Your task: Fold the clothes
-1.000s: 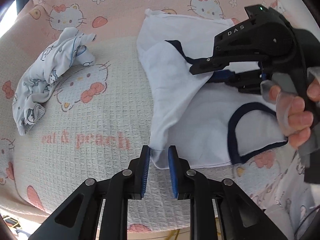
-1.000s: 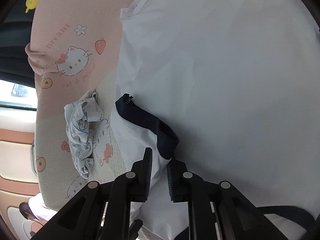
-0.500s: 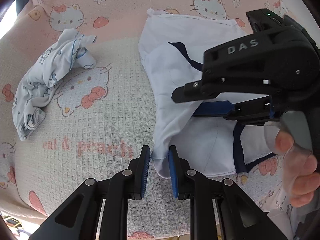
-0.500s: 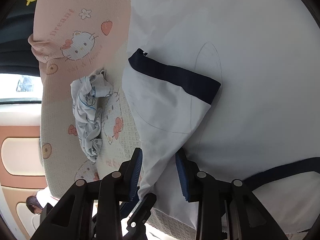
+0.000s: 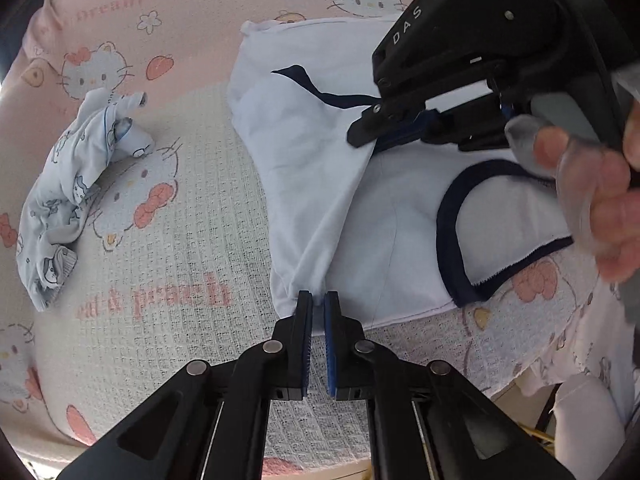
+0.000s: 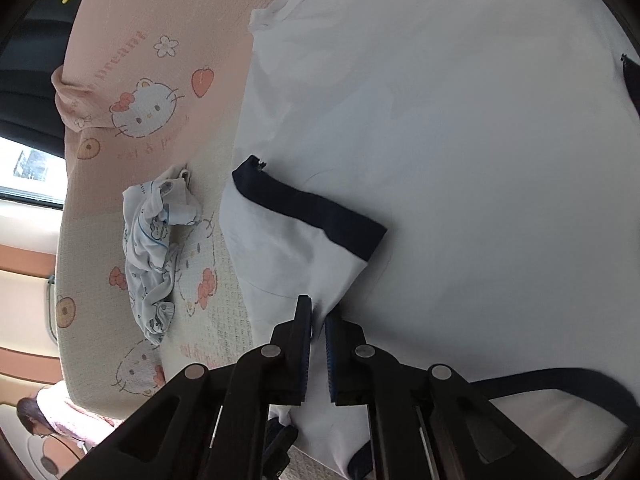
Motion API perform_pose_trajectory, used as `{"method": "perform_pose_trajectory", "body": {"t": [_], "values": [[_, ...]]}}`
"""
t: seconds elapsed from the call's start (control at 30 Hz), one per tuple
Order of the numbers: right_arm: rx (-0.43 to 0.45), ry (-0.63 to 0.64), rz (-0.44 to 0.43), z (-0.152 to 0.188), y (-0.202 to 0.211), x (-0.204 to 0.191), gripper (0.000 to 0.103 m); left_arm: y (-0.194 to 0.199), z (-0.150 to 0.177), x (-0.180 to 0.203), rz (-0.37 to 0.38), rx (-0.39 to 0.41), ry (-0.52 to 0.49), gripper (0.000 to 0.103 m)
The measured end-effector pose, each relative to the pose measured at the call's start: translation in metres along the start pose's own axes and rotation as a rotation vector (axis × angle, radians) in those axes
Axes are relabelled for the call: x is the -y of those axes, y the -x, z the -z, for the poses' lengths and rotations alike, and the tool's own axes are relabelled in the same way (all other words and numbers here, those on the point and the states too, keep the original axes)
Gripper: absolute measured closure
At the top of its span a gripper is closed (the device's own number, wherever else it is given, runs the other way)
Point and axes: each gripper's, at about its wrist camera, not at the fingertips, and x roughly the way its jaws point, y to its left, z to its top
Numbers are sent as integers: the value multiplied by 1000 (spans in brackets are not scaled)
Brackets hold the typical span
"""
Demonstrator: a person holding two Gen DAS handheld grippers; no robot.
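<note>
A white shirt [image 5: 320,168] with navy trim lies spread on a pink cartoon-cat blanket [image 5: 168,248] covering a bed. The left claw [image 5: 318,304] has just closed and now pinches the shirt's near hem corner where a folded-over flap ends. The right claw [image 6: 318,316], held in a person's hand [image 5: 592,200], has likewise just closed, nipping the white cloth of the folded sleeve just below its navy cuff [image 6: 308,208]; how much cloth sits between the pads is hard to judge. A crumpled pale-blue printed garment [image 5: 76,192] rests well apart to the left.
</note>
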Motion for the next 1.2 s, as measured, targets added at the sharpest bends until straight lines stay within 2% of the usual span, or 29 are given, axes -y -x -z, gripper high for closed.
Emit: {"method": "perform_pose_trajectory", "body": {"t": [0.17, 0.3, 0.53, 0.57, 0.63, 0.67, 0.7, 0.87, 0.97, 1.03, 1.1, 1.2], "values": [[5, -44, -24, -6, 2, 13, 98, 2, -4, 2, 0, -22, -24, 98], [-17, -73, -68, -4, 3, 19, 98, 12, -7, -18, 81, 0, 78, 98], [-55, -161, -186, 10, 5, 22, 95, 7, -13, -41, 70, -50, 178, 97], [-65, -166, -204, 13, 4, 20, 93, 5, -13, -41, 70, -56, 183, 97], [-88, -174, -241, 19, 3, 16, 71, 2, -15, -41, 69, -67, 195, 97], [-99, -173, -251, 22, 2, 13, 67, 0, -16, -42, 81, -71, 203, 97], [-109, -167, -254, 25, 1, 10, 63, -1, -16, -42, 98, -71, 221, 97], [-145, -155, -235, 36, -9, 4, 63, -17, -11, -47, 178, -83, 311, 97], [-163, -194, -249, 44, -18, 10, 63, -12, -2, -42, 165, -15, 273, 95], [-154, -214, -269, 48, -20, 12, 63, -9, 3, -34, 123, 17, 216, 86], [-156, -218, -273, 48, -20, 13, 63, -7, 9, -25, 79, 49, 163, 84], [-162, -215, -273, 47, -20, 13, 63, -1, 17, -19, 62, 92, 181, 83]]}}
